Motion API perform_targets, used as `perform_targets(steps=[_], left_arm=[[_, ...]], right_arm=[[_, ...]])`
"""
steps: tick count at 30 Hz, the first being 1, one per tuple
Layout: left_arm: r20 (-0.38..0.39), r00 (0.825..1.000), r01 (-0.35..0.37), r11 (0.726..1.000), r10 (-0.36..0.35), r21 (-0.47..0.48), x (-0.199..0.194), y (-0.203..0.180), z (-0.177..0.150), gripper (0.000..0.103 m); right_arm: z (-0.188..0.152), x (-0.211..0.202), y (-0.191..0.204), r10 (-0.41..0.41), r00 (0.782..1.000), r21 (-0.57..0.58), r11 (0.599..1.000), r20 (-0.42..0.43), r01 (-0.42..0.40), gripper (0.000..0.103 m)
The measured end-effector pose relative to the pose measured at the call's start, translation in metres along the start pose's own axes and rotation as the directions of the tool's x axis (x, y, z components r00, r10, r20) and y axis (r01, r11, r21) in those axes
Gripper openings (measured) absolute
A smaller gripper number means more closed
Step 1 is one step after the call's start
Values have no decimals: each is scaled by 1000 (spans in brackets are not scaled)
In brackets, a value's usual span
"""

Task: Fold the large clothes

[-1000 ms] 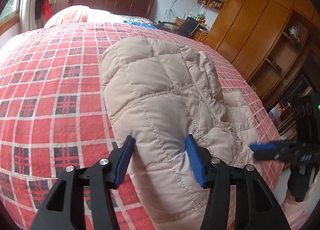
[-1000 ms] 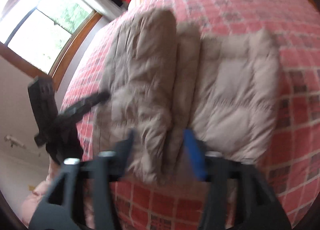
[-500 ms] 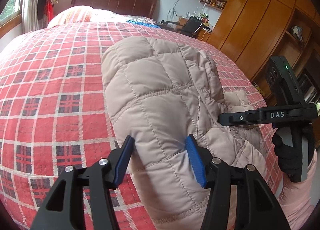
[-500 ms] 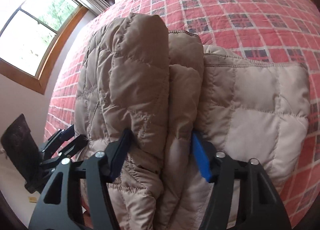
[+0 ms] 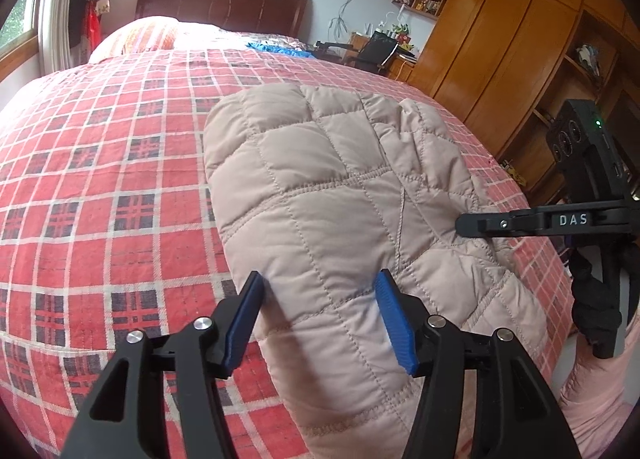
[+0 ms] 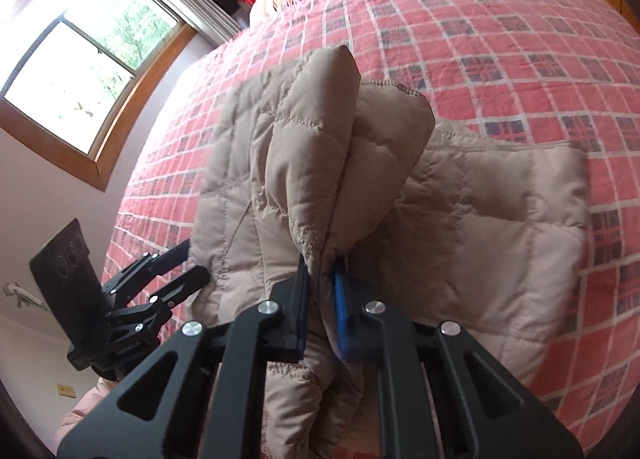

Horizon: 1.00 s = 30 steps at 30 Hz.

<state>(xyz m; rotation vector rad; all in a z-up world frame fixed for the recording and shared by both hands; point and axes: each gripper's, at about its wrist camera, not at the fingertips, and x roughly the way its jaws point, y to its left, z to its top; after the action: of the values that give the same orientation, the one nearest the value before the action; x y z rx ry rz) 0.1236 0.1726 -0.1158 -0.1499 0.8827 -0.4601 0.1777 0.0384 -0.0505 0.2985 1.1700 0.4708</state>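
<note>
Puffy beige jacket (image 5: 328,195) lies half-folded on the plaid bed (image 5: 100,179). Right gripper (image 6: 322,299) pinches a raised fold; left gripper (image 5: 320,315) gapes wide, holding nothing. Soft, light, likely slippery; grab seams.

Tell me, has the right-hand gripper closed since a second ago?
Yes. The right gripper has shut on a fold of the beige quilted jacket, which now stands up against the red plaid bedspread.

Beige quilted puffer jacket (image 5: 332,195), partly folded, lies on bed near its foot edge; one padded fold (image 6: 316,163) raised upright above rest.
</note>
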Motion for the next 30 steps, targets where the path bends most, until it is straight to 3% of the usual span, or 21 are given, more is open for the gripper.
perform_targets(steps=[6,12,20,28,30], left_arm=[[39,999,32,999,-33,23,-19,-16,5,59],[21,999,24,997,-26,69,-10,-35,5,59],[-51,999,14,995,-9,97,21,-43,-5,62],[-84,996,23,998,-18,55,36,-34,-13,70],[-81,997,14,999,-11,43,30,-34,-14,70]], right_arm=[[-12,-60,-16,-21,993,28,999,116,18,9],[-26,-85,-55,-59,987,108,993,152,43,9],[-45,-40,-101,-80,995,202,977,66,65,11],[-46,-17,-112,-67,997,210,976,33,59,14],[-47,-25,-111,-77,996,204,977,48,66,26]])
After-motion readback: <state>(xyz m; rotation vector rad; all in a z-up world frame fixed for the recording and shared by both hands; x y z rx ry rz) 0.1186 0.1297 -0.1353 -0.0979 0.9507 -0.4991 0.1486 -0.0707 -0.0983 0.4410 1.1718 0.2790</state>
